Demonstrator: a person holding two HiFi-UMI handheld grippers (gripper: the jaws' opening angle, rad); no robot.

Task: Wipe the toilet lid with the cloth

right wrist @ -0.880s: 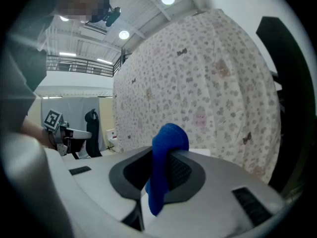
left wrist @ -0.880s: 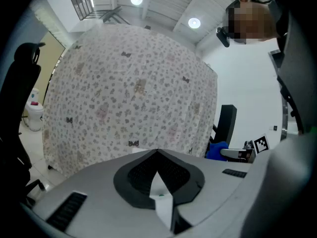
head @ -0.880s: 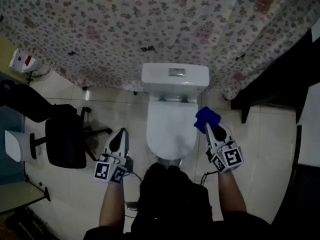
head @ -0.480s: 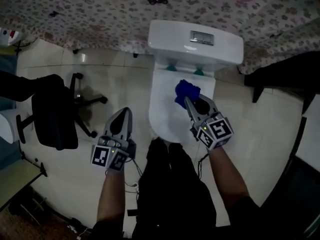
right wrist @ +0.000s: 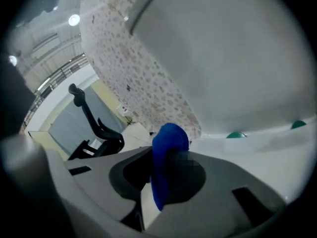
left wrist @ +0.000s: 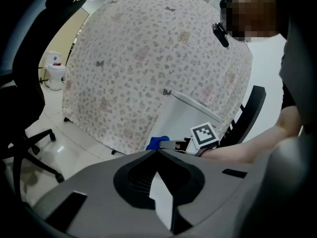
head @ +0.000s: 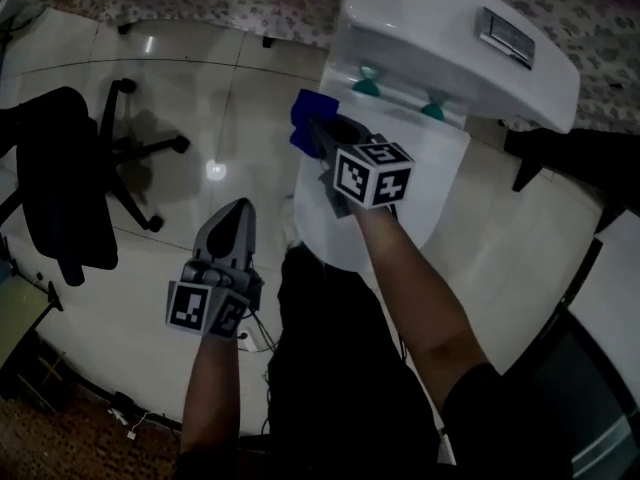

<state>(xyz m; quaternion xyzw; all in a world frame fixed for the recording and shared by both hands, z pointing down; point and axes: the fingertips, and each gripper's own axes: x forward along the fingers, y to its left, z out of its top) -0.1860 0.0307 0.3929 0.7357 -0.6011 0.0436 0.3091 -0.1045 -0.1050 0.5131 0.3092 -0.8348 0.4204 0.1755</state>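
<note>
The right hand-held gripper [head: 318, 138] pinches the blue cloth [head: 303, 120] at the toilet lid's [head: 430, 183] left rear edge, seemingly touching it. The left hand-held gripper [head: 238, 216], jaws together and empty, hangs over the floor [head: 150, 268].

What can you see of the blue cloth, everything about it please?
The blue cloth is a soft-looking, deep blue piece of fabric, bunched into a wad. The right tongs are shut on it, with its folds bulging past their tips. It sits over the left rear edge of the white toilet lid; whether it touches the lid is unclear.
</note>
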